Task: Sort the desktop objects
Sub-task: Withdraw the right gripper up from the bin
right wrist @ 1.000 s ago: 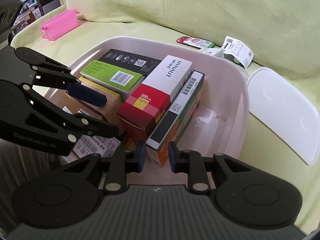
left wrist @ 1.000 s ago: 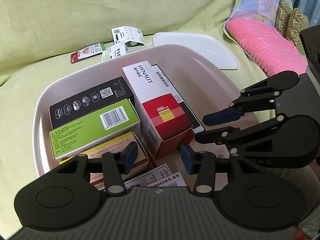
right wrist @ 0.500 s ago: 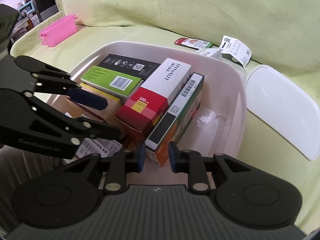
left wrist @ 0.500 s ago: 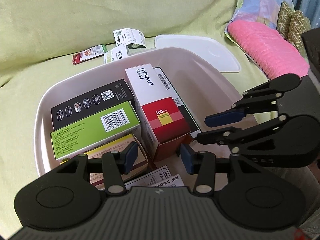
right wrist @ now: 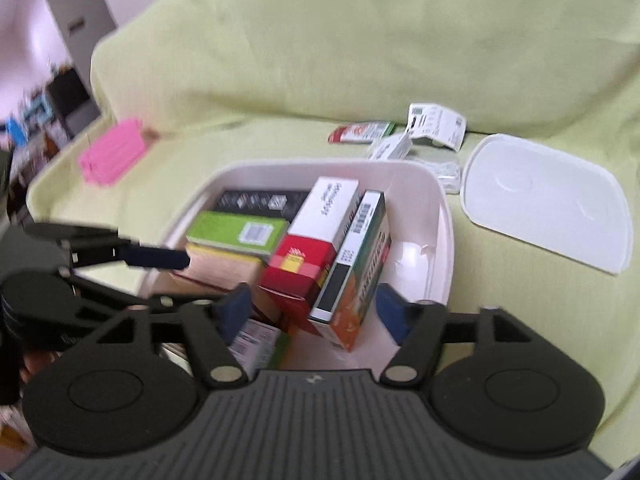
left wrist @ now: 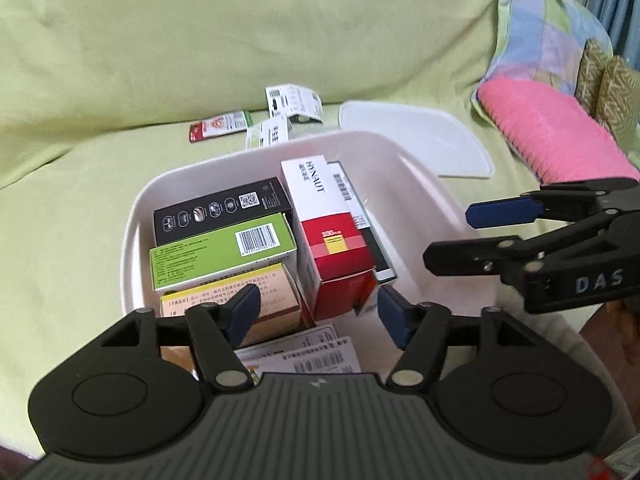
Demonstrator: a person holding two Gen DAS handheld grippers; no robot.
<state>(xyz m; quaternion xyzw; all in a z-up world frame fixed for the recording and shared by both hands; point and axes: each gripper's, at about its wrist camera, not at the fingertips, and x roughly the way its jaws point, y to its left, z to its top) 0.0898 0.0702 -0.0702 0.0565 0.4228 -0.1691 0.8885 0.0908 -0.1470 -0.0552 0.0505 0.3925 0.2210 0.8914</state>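
Left wrist view: your white bin (left wrist: 404, 184) is holding a black box (left wrist: 222, 210), green box (left wrist: 222, 254) and red-and-white box (left wrist: 326, 224).
Lid (left wrist: 412, 146): lying far right, outside.
Left gripper (left wrist: 318, 312): hovering near, jaws wide, empty.
Right gripper (right wrist: 316, 312): jaws wide, gripping nothing.
Right wrist view only: it's showing you an orange box (right wrist: 360, 264) and a pink case (right wrist: 112, 156).

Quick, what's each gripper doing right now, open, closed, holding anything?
Left gripper: open, holding nothing, above the boxes in the white plastic bin.
Right gripper: open, holding nothing, above the same bin.
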